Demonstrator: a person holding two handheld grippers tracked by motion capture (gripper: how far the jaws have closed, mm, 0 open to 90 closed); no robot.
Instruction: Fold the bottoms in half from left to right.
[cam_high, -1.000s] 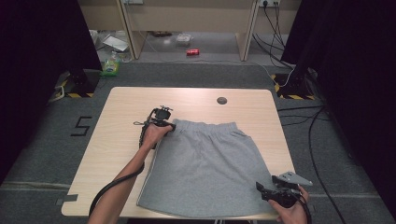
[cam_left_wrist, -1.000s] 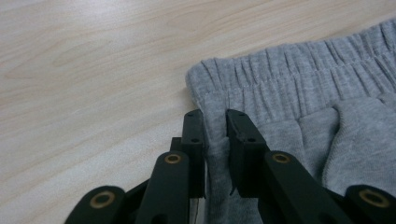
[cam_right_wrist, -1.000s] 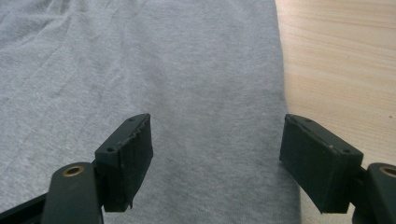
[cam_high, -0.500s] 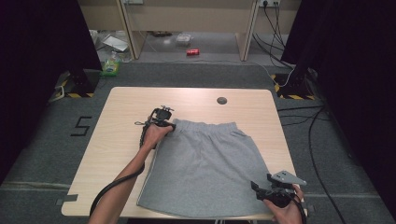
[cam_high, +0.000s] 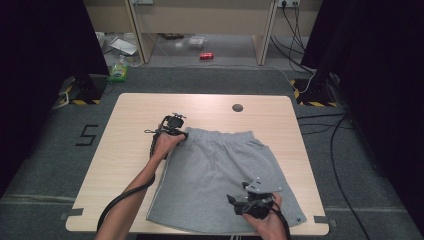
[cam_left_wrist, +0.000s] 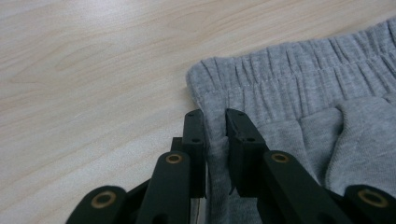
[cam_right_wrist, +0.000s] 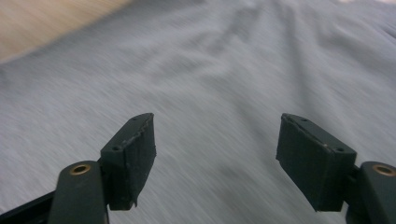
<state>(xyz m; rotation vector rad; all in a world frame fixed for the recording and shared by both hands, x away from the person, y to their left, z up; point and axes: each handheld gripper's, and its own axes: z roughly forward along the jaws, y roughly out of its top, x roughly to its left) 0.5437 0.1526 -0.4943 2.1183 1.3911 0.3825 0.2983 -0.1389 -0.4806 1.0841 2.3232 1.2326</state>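
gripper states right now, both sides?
Left gripper: shut on the grey shorts, pinching the side edge below the waistband corner.
Right gripper: open, nothing held, over the shorts fabric.

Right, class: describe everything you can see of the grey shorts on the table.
The grey shorts look like soft knitted jersey with a gathered elastic waistband at the far end. They lie flat on the wooden table, hems toward the person. The left gripper pinches the fabric at the waistband's left corner. The right gripper, fingers apart, hovers above the right leg.
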